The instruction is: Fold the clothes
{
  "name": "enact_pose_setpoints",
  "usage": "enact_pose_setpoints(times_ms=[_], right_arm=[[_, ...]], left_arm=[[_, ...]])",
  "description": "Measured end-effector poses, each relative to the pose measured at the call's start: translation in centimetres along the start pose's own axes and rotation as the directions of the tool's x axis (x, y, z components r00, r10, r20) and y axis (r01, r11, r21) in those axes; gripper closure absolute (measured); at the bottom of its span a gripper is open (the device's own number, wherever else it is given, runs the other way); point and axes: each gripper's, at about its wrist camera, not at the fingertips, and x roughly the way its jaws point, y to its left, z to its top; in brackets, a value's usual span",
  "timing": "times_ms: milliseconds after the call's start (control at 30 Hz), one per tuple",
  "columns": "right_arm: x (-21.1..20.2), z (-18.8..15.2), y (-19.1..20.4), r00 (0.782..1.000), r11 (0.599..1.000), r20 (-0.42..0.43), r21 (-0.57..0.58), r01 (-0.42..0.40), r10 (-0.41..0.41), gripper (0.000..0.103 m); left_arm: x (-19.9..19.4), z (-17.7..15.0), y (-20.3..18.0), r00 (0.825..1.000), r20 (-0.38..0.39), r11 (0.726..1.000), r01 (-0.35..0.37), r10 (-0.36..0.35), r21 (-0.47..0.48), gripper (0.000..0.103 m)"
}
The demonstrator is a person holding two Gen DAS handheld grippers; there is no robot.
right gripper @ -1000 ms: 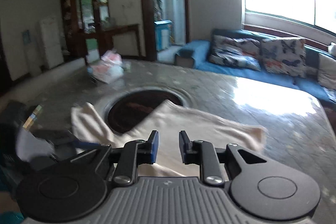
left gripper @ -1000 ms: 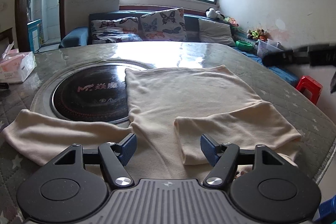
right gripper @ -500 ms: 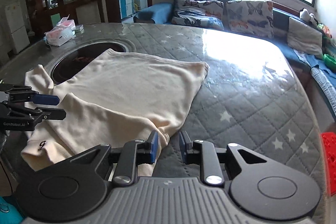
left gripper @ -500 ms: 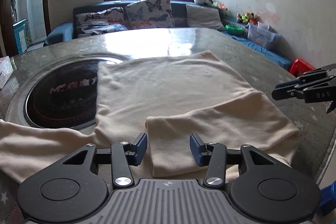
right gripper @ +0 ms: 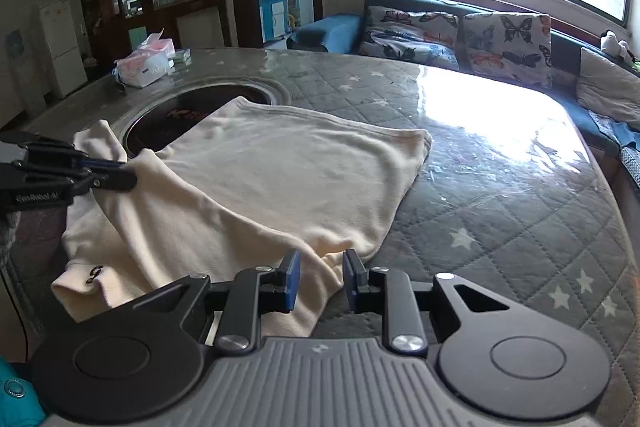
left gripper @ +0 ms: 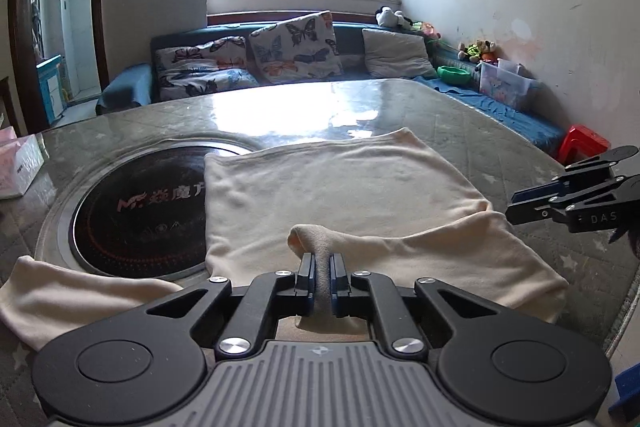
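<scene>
The round counter (left gripper: 460, 115) under a grey quilted star-print cover and a clear glossy sheet fills both views, with a dark round induction hob (left gripper: 136, 211) sunk into its middle. Spread across it lies the cream long-sleeved knit top (left gripper: 328, 195), its body flat and partly over the hob's edge. One sleeve trails off along the near rim on the hob side (left gripper: 72, 291), and the other sleeve is folded in over the body (right gripper: 224, 227). The collar end, with a small dark mark, hangs near the counter's edge in the right wrist view.

The left claw (left gripper: 321, 281) is closing on the cuff of the folded-in sleeve — a ridge of cream cloth stands pinched between its blue pads and bulges up just past the fingertips. In the right wrist view the same claw (right gripper: 120, 173) shows from the side, tips on that raised cloth.

The right claw (right gripper: 320, 283) sits low at the top's near corner with its jaws narrowly apart — cloth lies between them, touching the one pad but clear of the other. A pink-and-white tissue pack (right gripper: 146, 63) rests beyond the hob.
</scene>
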Motion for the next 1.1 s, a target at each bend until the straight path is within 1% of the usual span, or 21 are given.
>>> enact_pose_setpoints(times_ms=[167, 300, 467, 500, 633, 733, 800, 900, 967, 1100], right_arm=[[0.3, -0.5, -0.5, 1.0, 1.0, -0.008, 0.025, 0.003, -0.003, 0.08], [0.1, -0.4, -0.1, 1.0, 1.0, 0.016, 0.017, 0.0, 0.0, 0.08], [1.4, -0.5, 0.0, 1.0, 1.0, -0.009, 0.011, 0.006, -0.006, 0.08], [1.7, -0.6, 0.1, 1.0, 1.0, -0.016, 0.01, 0.008, -0.008, 0.08], [1.4, -0.5, 0.3, 1.0, 1.0, -0.002, 0.005, 0.022, -0.022, 0.078], [0.7, -0.1, 0.8, 0.999, 1.0, 0.028, -0.009, 0.022, -0.022, 0.078], [0.7, 0.1, 1.3, 0.999, 1.0, 0.032, -0.017, 0.004, -0.004, 0.078], [1.5, 0.1, 2.0, 1.0, 1.0, 0.025, -0.023, -0.018, 0.018, 0.078], [2.3, -0.1, 2.4, 1.0, 0.999, 0.014, -0.028, -0.025, 0.025, 0.078], [3.0, -0.2, 2.6, 1.0, 0.999, 0.004, -0.035, -0.013, 0.013, 0.078]], left_arm=[[0.1, -0.1, 0.2, 1.0, -0.015, 1.0, -0.011, 0.011, -0.002, 0.095], [-0.3, -0.1, 0.2, 1.0, -0.012, 1.0, -0.005, 0.005, 0.011, 0.093], [0.3, -0.6, 0.7, 0.998, -0.047, 1.0, -0.031, 0.031, 0.003, 0.091], [0.2, -0.7, 0.9, 0.998, -0.049, 0.999, -0.035, 0.036, 0.004, 0.09], [-0.2, -0.8, 1.3, 0.997, -0.05, 0.998, -0.056, 0.056, 0.0, 0.089], [-0.5, -0.4, 1.2, 0.999, -0.029, 0.999, -0.034, 0.034, -0.01, 0.089], [-0.5, -0.1, 0.7, 1.0, -0.017, 1.0, -0.008, 0.008, -0.008, 0.089], [0.4, -0.1, -0.2, 0.999, -0.022, 1.0, 0.028, -0.028, -0.002, 0.089], [1.3, -0.2, -0.4, 0.999, -0.036, 1.0, 0.026, -0.027, -0.005, 0.089], [2.3, -0.5, 0.3, 0.998, -0.056, 0.999, 0.009, -0.011, -0.033, 0.089]])
